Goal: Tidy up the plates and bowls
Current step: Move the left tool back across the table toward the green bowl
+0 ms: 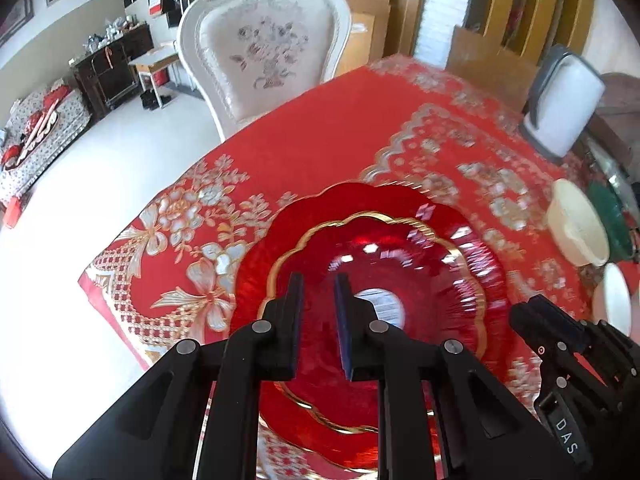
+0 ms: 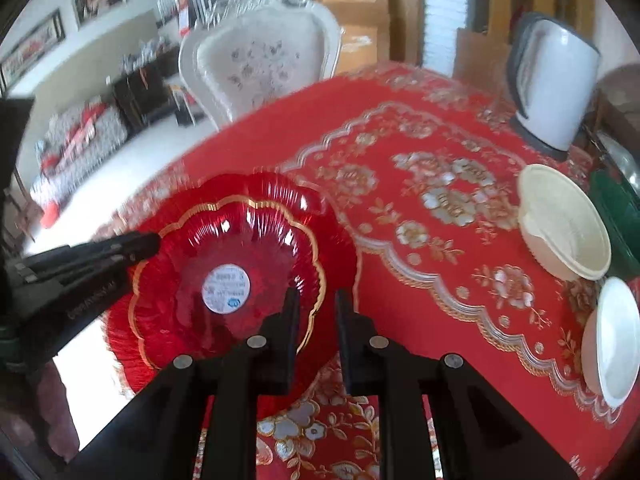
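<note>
The left wrist view looks down on two red scalloped plates already nested on the counter (image 1: 328,120): a smaller gold-rimmed plate (image 1: 420,264) lies inside a larger red plate (image 1: 260,248), near the counter's corner on the chair's side. The left gripper (image 1: 318,280) hovers over the stack with its jaws drawn close and nothing between them, only a narrow gap showing the plate beneath; I read it as clenched on nothing. From the right wrist view, the right gripper (image 2: 316,294) sits just over the stack's near edge, its jaws a little apart and bare, so it looks released, not grasping. The plate stacking therefore appears done. What seems left is the bowls: a cream bowl (image 2: 564,220) lies tilted at the far right of the counter, a white bowl (image 2: 612,340) just beside it and nearer the camera, and something dark green (image 2: 616,216) behind them that I cannot identify for certain. These are well apart from the plates and do not look gathered, so I judge the task roughly halfway. A white kettle (image 2: 556,80) stands at the far corner, out of the way.
</note>
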Demonstrator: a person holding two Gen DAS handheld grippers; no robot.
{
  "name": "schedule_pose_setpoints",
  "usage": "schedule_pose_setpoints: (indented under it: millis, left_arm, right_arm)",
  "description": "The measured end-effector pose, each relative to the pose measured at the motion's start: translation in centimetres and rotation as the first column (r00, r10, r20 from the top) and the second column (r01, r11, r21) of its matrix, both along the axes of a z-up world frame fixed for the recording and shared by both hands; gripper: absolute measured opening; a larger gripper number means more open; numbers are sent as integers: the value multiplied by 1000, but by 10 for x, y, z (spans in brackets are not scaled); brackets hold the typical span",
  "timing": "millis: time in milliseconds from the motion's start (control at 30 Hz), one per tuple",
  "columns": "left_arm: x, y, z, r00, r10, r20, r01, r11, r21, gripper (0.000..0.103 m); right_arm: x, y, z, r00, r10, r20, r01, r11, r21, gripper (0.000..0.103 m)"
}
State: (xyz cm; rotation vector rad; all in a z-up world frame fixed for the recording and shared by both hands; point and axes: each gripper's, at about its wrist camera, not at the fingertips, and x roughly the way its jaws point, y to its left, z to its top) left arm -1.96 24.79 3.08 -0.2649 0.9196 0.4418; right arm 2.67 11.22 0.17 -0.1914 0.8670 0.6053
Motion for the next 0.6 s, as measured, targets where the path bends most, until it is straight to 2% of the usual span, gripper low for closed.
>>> schedule_pose_setpoints:
  millis: [100, 233, 300, 367, 433, 600]
  left_arm:
    - [-2, -28, 11, 998, -46, 47, 45, 999, 19, 15]
    - [5, -79, 20, 982, -153, 111, 149, 988, 42, 16]
    - [10, -104, 21, 970, -197, 141, 193, 980, 43, 28]
    - [17, -130, 21, 949, -253, 188, 248, 968, 49, 53]
    - [25, -157, 20, 925, -305, 226, 295, 952, 81, 54]
    - [40, -206, 19, 870, -406, 280, 383, 914, 134, 54]
  right_arm:
    - [-6, -22, 12, 998, -43, 44, 41, 998, 42, 17]
    - [-11, -65, 24, 986, -145, 88, 137, 986, 94, 17]
    - [-13, -84, 28, 977, -184, 105, 174, 979, 105, 19]
    - [-15, -113, 31, 957, -257, 135, 244, 964, 107, 23]
    - [-18, -136, 34, 940, -308, 149, 293, 949, 115, 29]
    - [-23, -195, 36, 894, -421, 151, 402, 905, 142, 30]
